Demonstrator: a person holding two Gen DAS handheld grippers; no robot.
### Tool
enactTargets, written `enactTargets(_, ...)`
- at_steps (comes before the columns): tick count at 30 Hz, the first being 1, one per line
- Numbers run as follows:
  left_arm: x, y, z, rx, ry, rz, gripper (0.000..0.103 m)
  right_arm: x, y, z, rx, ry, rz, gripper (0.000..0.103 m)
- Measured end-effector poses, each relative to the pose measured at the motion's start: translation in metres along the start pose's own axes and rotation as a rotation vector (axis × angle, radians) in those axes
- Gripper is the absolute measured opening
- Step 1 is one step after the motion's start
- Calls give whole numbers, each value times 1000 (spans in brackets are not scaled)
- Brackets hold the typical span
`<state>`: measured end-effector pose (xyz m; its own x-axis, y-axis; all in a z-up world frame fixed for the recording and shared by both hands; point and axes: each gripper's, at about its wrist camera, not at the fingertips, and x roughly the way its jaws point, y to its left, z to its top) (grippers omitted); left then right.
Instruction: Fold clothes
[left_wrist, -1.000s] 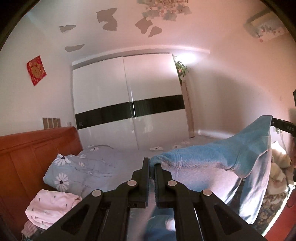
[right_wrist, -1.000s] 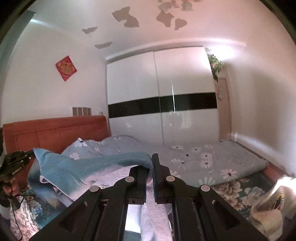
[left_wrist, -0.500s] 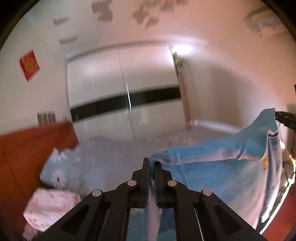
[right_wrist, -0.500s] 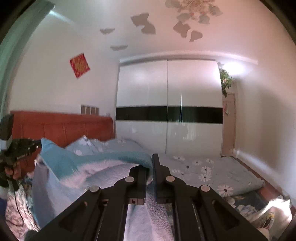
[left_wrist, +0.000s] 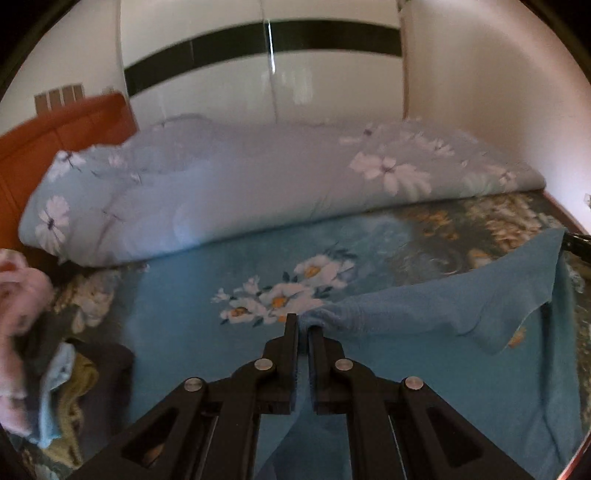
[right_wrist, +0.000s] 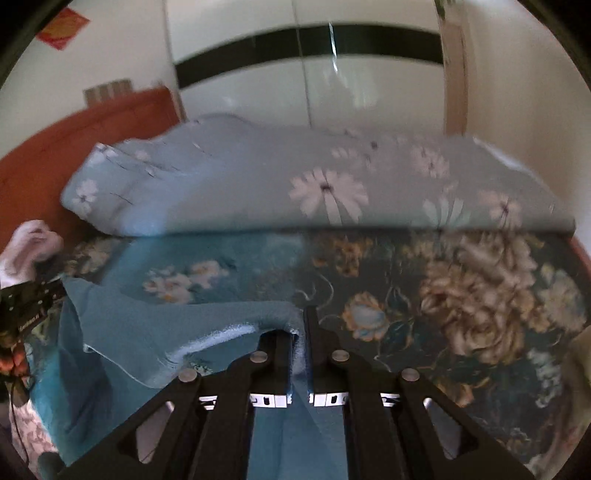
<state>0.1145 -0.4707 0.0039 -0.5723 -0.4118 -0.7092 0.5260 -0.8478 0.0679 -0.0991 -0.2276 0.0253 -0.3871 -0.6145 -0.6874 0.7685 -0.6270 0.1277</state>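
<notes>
Pinching one end of the blue cloth (left_wrist: 436, 314), the left gripper (left_wrist: 303, 328) has its jaws pressed together on the bunched fabric. From there the cloth stretches toward three o'clock, where the right gripper's black tip shows at the frame edge. In the right wrist view, the right gripper (right_wrist: 301, 325) is likewise clamped on the other end of the cloth (right_wrist: 166, 325), which runs toward nine o'clock to the left gripper at the edge. The cloth hangs spread between the two, its lower part draping toward six o'clock over the floral bedsheet (left_wrist: 207, 332). A rolled pale duvet (left_wrist: 229, 184) lies at twelve o'clock against the wardrobe (left_wrist: 332, 74). A pile of clothes (left_wrist: 33, 350) sits at nine o'clock in the left view, beside the orange headboard (left_wrist: 55, 136).
</notes>
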Motion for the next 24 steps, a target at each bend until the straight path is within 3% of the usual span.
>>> enactTargets(9,103,18,14,-32,145,7,5,114,-20,21,82,177,-18,6)
enactTargets(14,158,31,3,-95,241,-24,5,160,-24,21,101,251,-35,6)
enactTargets(20,191,48,-10,-198,328,-107,9,192,-28,13,106,312,-40,6)
enactTargets(24,195,60,-12,-290,341,-164,12,205,-35,8,127,339,-51,7)
